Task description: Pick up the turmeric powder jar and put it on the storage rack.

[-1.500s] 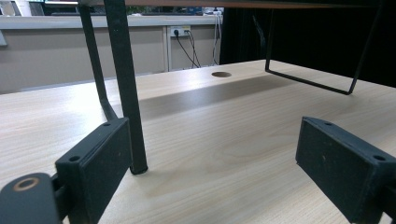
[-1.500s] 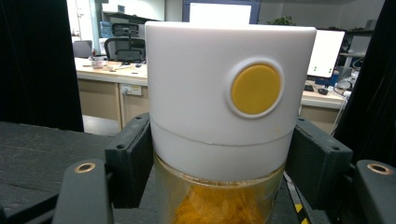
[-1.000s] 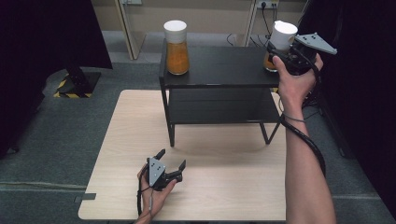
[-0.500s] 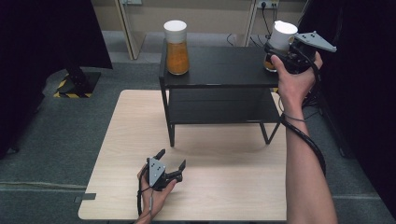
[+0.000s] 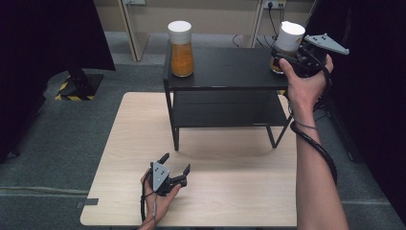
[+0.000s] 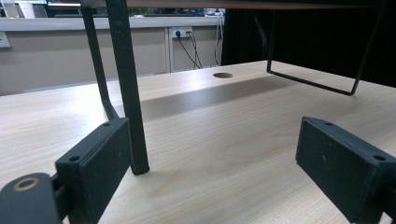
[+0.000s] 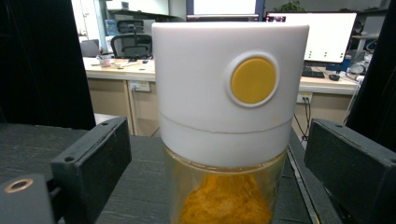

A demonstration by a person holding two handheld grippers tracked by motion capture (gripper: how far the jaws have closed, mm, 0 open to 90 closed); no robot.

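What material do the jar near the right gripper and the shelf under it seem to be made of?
Jar: seemingly clear glass or plastic, glossy, orange contents visible through it; its cap looks like matte white plastic. Shelf: a dull black top on thin black legs, probably painted metal.

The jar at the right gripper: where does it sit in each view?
High view: the jar stands at the right end of the black shelf's top, just ahead of the right gripper.
Right gripper view: the jar is at centre, between the open jaws, which have just been opening.
Left gripper view: not in it.
Shared landmark: the black shelf.
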